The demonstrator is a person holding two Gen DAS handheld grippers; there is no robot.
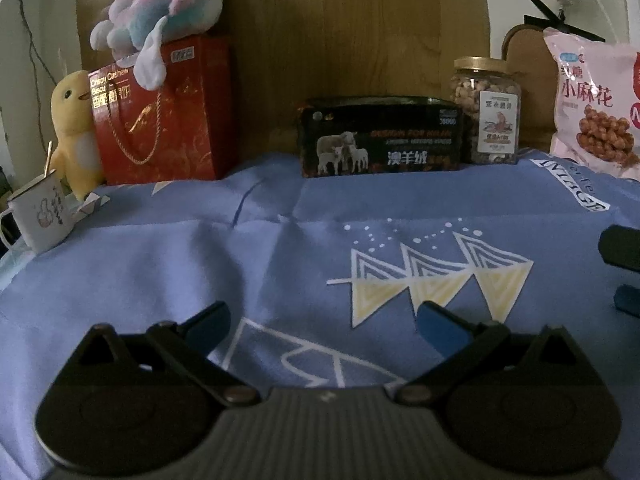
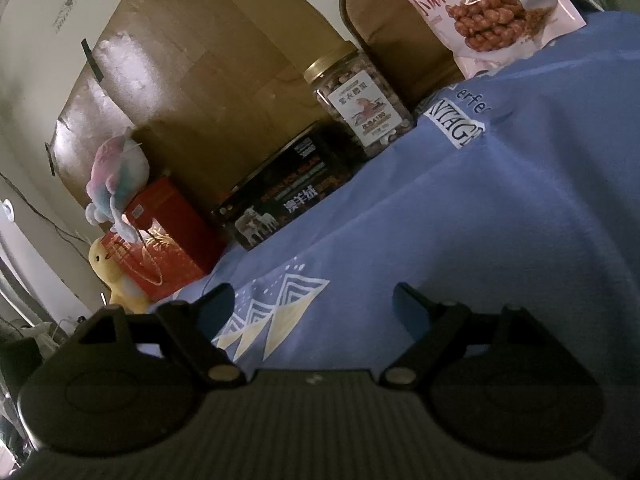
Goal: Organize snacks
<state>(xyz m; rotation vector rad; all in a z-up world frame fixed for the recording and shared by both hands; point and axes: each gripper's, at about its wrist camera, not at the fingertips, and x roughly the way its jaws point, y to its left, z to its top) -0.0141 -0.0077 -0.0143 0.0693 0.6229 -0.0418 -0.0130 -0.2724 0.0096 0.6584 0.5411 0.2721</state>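
Snacks line the back of the blue-clothed surface (image 1: pixel 200 264): red gift bag (image 1: pixel 160 116), black tin (image 1: pixel 380 136) lying lengthwise, upright nut jar (image 1: pixel 486 112), pink bag (image 1: pixel 596 104). Plush toys (image 1: pixel 160 12) crowd the left end. Left gripper (image 1: pixel 324 322) and right gripper (image 2: pixel 314 300) hover with jaws spread, nothing between them.

"Crispy Cashew" on red gift bag (image 1: pixel 160 116)

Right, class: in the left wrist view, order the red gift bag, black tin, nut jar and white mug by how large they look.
1. red gift bag
2. black tin
3. nut jar and white mug: alike, and the mug sits nearer, so unranked.
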